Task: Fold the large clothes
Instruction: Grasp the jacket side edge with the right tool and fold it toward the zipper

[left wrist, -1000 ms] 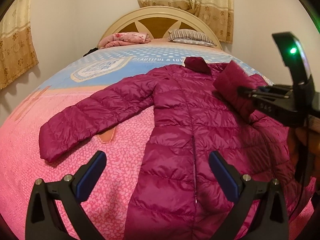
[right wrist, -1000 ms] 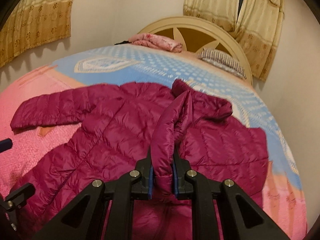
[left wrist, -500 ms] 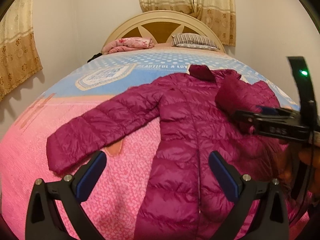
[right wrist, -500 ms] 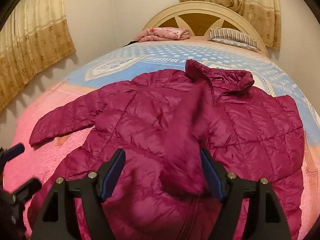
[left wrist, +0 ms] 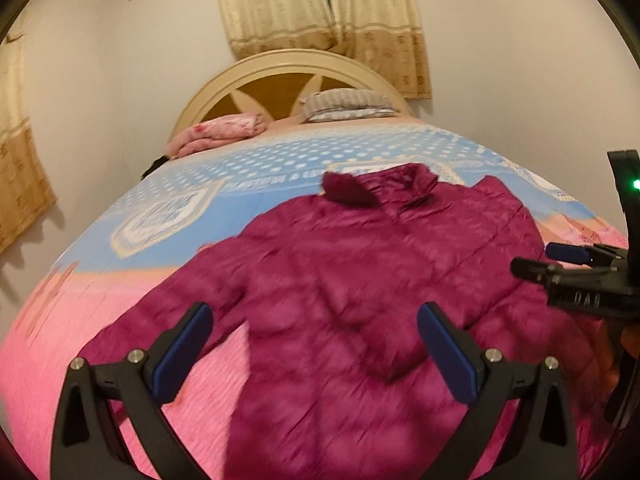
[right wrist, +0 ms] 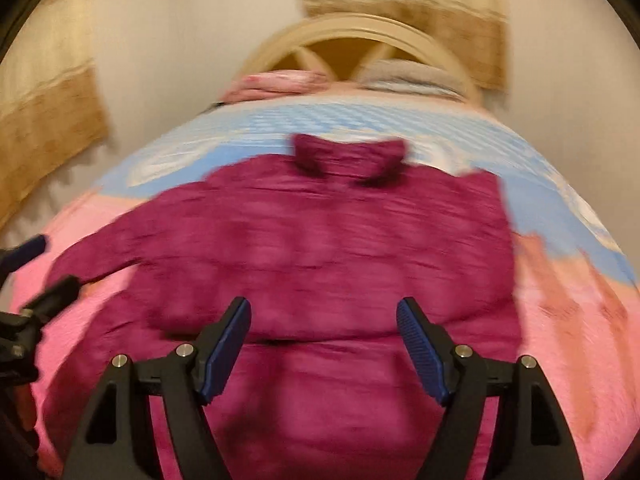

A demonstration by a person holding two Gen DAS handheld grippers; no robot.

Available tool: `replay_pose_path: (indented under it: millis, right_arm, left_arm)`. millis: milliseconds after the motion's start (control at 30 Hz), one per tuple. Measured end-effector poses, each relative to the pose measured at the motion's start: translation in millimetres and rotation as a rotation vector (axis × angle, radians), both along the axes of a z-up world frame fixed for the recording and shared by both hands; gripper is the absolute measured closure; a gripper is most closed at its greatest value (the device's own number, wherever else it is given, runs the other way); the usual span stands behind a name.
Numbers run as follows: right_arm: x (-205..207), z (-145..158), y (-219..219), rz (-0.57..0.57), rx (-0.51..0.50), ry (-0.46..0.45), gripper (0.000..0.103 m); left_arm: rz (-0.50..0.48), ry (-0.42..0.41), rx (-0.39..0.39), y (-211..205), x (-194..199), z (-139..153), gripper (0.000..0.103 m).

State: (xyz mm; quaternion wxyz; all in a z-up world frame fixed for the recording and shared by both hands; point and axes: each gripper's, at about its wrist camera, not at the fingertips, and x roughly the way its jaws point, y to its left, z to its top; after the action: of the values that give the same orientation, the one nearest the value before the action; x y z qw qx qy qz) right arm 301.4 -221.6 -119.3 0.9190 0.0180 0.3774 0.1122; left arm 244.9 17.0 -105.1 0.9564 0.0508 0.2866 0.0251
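A magenta puffer jacket (left wrist: pixel 360 280) lies flat on the bed, collar toward the headboard. Its right sleeve is folded across the chest; its left sleeve stretches out toward the left. My left gripper (left wrist: pixel 316 348) is open and empty, held above the jacket's lower left. My right gripper (right wrist: pixel 324 344) is open and empty above the jacket's middle (right wrist: pixel 320 248); it also shows at the right edge of the left wrist view (left wrist: pixel 576 276). The right wrist view is motion-blurred.
The bed (left wrist: pixel 80 340) has a pink and blue patterned cover. A folded pink blanket (left wrist: pixel 220 132) and a striped pillow (left wrist: pixel 344 104) lie by the cream headboard (left wrist: pixel 288 68). Curtains (left wrist: pixel 320 4) hang behind. A wall stands at left.
My right gripper opened and let go of the jacket's right sleeve, which now lies across the chest. Both grippers have pulled back and tilted up from the jacket.
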Motion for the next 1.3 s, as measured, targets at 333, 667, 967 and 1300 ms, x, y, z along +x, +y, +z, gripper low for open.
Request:
replay_pose_path:
  millis: [333, 667, 967, 1300]
  right_arm:
    - [106, 4, -67, -0.226, 0.033, 0.012, 0.067]
    - [168, -67, -106, -0.306, 0.114, 0.205, 0.074]
    - [155, -57, -99, -0.319, 0.016, 0.186, 0.076]
    - [86, -37, -47, -0.172, 0.048, 0.160, 0.073]
  left_arm:
    - [0.035, 0.080, 0.068, -29, 80, -48, 0.000]
    - [-0.022, 0.248, -0.038, -26, 101, -87, 0.000]
    - [-0.023, 0.300, -0.098, -20, 105, -98, 0.000]
    - [-0.020, 0.305, -0.100, -19, 107, -98, 0.000]
